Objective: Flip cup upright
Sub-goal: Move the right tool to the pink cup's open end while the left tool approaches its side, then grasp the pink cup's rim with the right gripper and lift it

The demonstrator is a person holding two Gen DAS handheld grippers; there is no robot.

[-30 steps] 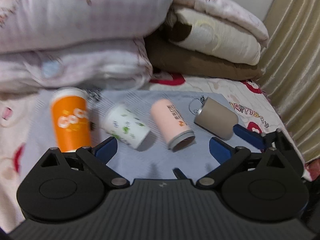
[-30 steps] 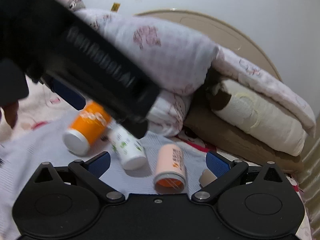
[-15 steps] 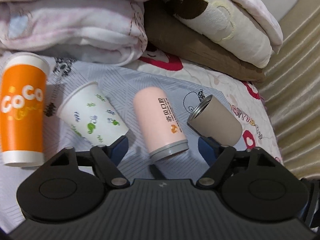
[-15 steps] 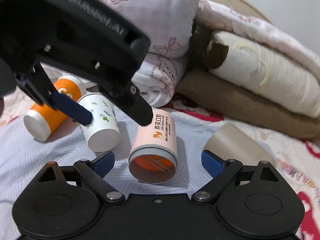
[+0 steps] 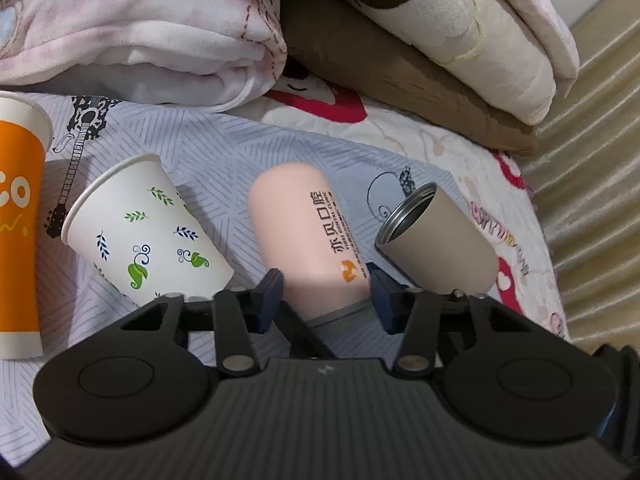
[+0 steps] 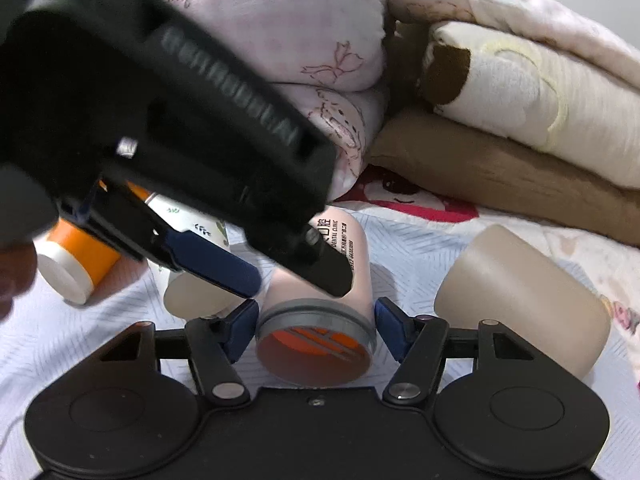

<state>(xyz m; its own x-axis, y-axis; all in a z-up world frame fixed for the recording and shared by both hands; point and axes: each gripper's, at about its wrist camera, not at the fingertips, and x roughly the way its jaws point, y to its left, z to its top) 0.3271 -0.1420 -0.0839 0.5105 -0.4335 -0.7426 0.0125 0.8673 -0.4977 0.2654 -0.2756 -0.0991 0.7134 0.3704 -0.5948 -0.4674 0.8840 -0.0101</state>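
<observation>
A pink cup [image 5: 304,224] with black lettering lies on its side on the grey striped cloth [image 5: 224,152], its grey-rimmed mouth toward me. My left gripper [image 5: 326,296] straddles its near end from above, blue fingers close on both sides. My right gripper [image 6: 316,328] straddles the cup's mouth [image 6: 316,344] at cloth level, fingers at each side. Whether either pair of pads touches the cup I cannot tell. The left gripper's body [image 6: 172,100] fills the upper left of the right wrist view.
A white leaf-print paper cup [image 5: 144,232], an orange cup [image 5: 20,232] and a tan metal-rimmed cup [image 5: 436,244] lie on their sides beside the pink one. Folded pink, cream and brown blankets [image 5: 400,60] are stacked behind. A curtain [image 5: 600,160] hangs at the right.
Both grippers moved in and down onto the pink cup. Their fingers narrowed from wide open to either side of it.
</observation>
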